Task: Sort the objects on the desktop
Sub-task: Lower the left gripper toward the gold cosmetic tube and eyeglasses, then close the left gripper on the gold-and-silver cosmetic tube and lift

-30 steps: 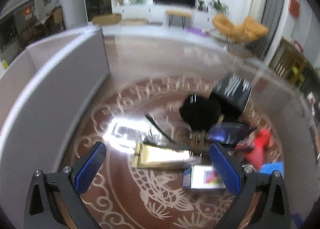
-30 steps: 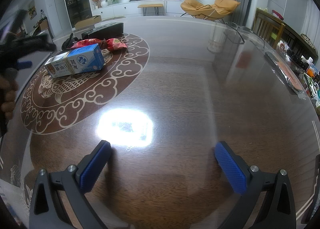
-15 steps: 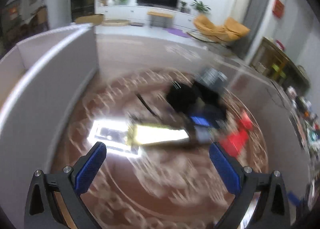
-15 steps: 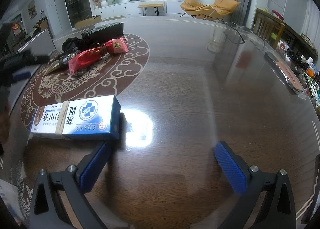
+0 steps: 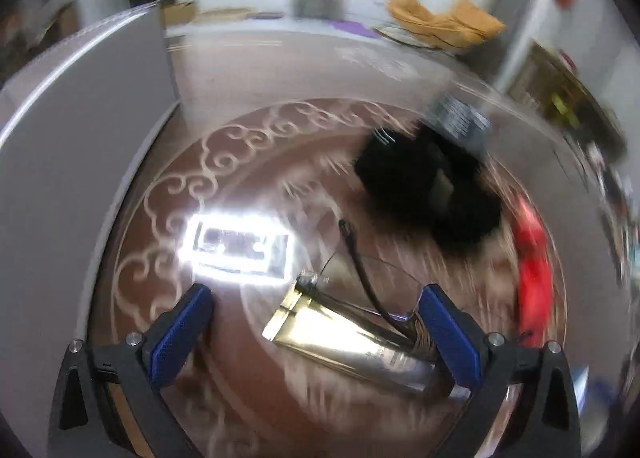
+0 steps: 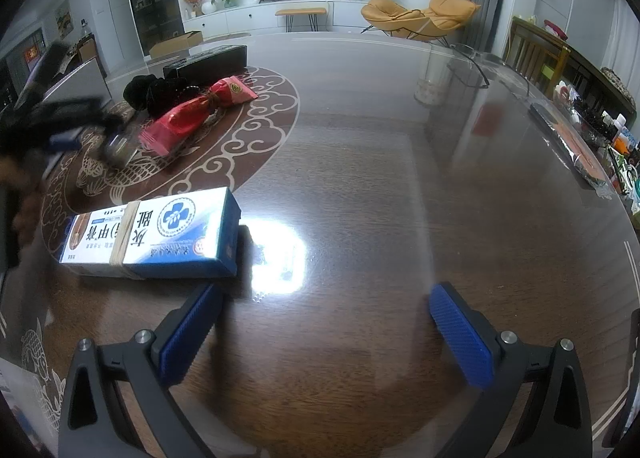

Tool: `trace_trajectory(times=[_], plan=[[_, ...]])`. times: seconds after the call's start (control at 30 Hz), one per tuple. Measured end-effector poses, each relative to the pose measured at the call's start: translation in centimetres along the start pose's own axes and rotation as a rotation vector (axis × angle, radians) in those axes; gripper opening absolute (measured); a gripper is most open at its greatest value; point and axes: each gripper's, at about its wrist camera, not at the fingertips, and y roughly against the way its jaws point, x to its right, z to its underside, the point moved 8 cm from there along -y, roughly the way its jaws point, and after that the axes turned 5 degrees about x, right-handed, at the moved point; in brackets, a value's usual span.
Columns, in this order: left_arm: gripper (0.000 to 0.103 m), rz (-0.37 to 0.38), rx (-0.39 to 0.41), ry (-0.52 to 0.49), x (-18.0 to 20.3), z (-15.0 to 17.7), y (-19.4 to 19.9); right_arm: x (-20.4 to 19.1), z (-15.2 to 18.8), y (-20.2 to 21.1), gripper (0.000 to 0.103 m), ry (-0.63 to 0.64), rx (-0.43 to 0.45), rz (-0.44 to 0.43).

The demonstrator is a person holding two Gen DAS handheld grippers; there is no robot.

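My left gripper (image 5: pixel 316 318) is open and empty, just above a shiny metallic tube (image 5: pixel 348 338) that lies on the table between its fingers. A black fluffy item (image 5: pixel 424 186), a black box (image 5: pixel 460 122) and a red packet (image 5: pixel 532 258) lie beyond it; the view is blurred. My right gripper (image 6: pixel 324 318) is open and empty over bare wood. A blue-and-white box (image 6: pixel 156 234) lies just ahead of its left finger. The red packet (image 6: pixel 192 118), the black fluffy item (image 6: pixel 156 92) and the black box (image 6: pixel 206 60) sit farther left. The left gripper (image 6: pixel 64 126) shows there as a blur.
A grey bin wall (image 5: pixel 80 130) stands along the left of the table. The glass-topped table (image 6: pixel 400 178) has a round scroll-pattern inlay. Glasses (image 6: pixel 468 62) lie at the far right, and clutter (image 6: pixel 592 146) lines the right edge.
The blue-and-white box was set down in front of my right gripper and stays there. My left gripper has swung back to the pile and moved in close over the metallic tube.
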Motion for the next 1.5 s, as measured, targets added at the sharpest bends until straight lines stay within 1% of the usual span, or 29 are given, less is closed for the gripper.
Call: trace_trajectory(times=[0.03,0.07,0.1,0.17,0.2,0.27,0.37,0.4,0.47,0.53,0.6,0.73,0.77,0.87,1.1,1.5], plan=[[0.103,0.016,-0.014,-0.034,0.4,1.1,0.6,0.0,0.0,0.0,0.103,0.000,0.000,0.000],[0.103,0.051,-0.028,-0.054,0.7,2.2,1.4,0.0,0.0,0.0,0.103,0.000,0.000,0.000],[0.103,0.081,-0.031,-0.057,1.0,2.9,2.2,0.0,0.0,0.0,0.103,0.000,0.000,0.000],[0.103,0.105,-0.002,-0.034,0.6,3.6,4.0,0.0,0.0,0.0,0.103,0.000,0.000,0.000],[0.103,0.112,0.028,-0.003,0.0,3.8,5.0,0.0,0.0,0.0,0.103,0.000,0.000,0.000],[0.103,0.111,0.056,0.042,-0.9,4.0,6.0,0.0,0.0,0.0,0.103,0.000,0.000,0.000],[0.103,0.076,0.080,0.080,-1.5,4.9,7.1,0.0,0.0,0.0,0.103,0.000,0.000,-0.001],[0.103,0.085,0.112,0.096,-1.3,5.2,7.9,0.0,0.0,0.0,0.103,0.000,0.000,0.000],[0.103,0.093,0.131,0.086,-0.2,6.0,9.0,0.0,0.0,0.0,0.103,0.000,0.000,0.000],[0.103,0.073,0.117,0.053,1.0,6.6,8.9,0.0,0.0,0.0,0.103,0.000,0.000,-0.001],[0.103,0.027,0.104,0.028,1.9,7.1,7.7,0.0,0.0,0.0,0.103,0.000,0.000,-0.001],[0.103,-0.029,0.064,0.036,1.8,7.7,5.7,0.0,0.1,0.0,0.103,0.000,0.000,-0.001],[0.103,-0.050,0.075,0.025,1.8,7.5,5.3,0.0,0.0,0.0,0.103,0.000,0.000,-0.001],[0.103,-0.118,0.073,-0.028,1.9,7.4,4.6,0.0,0.1,0.0,0.103,0.000,0.001,-0.001],[0.103,-0.103,0.092,-0.041,1.7,6.8,4.2,0.0,0.0,0.0,0.103,0.000,0.001,-0.001],[0.103,-0.098,0.093,-0.048,1.7,6.6,3.8,0.0,0.0,0.1,0.103,0.000,0.001,-0.001]])
